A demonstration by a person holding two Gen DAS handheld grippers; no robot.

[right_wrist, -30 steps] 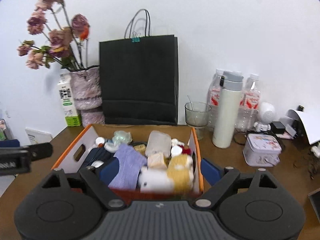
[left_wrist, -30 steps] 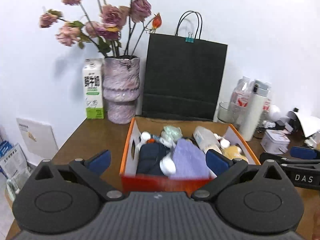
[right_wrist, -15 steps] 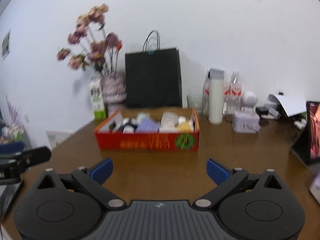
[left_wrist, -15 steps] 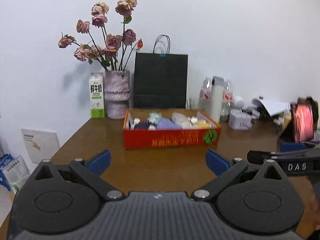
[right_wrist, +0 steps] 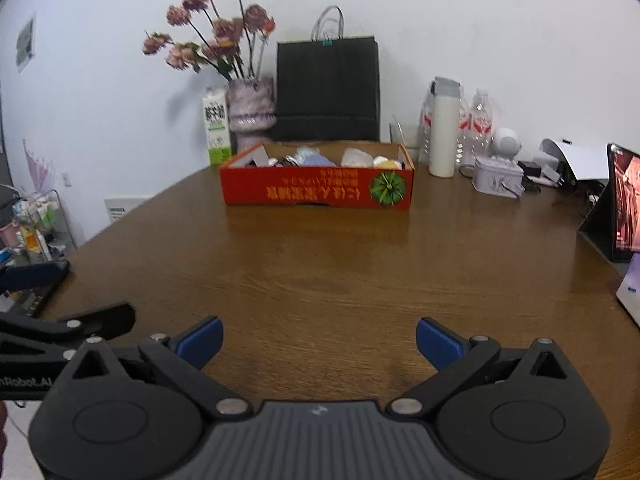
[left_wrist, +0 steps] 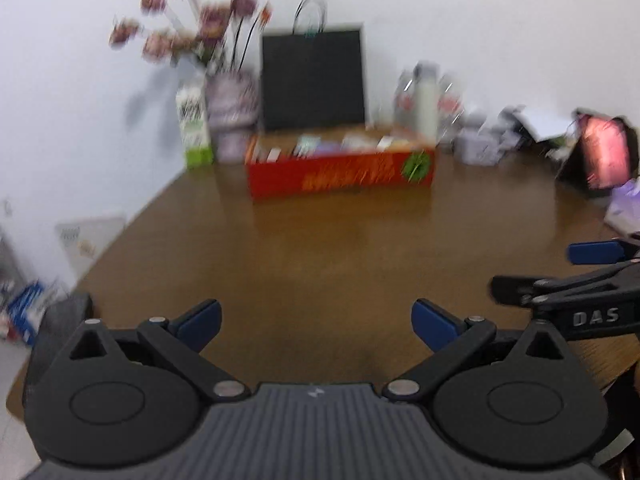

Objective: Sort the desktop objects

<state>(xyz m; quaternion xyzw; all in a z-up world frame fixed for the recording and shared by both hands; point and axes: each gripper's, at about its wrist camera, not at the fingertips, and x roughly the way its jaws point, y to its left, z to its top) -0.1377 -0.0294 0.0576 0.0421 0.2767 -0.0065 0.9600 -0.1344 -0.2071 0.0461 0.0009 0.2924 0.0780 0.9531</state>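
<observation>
I had pulled both tongs back from over the red box (right_wrist: 316,184), which sat full at the counter's (right_wrist: 340,264) far side. Left tongs (left_wrist: 316,322) gaped empty; right tongs (right_wrist: 319,340) were opening, empty, over broad bare wood.

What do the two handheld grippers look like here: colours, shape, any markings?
Both match: matte black bodies with a ribbed grey centre plate, two round housings and silver pivot pins. Left gripper and right gripper end in blue pads. White lettering "DAS" marks the right gripper's side in the left wrist view. No sleeves or cables show.
</observation>
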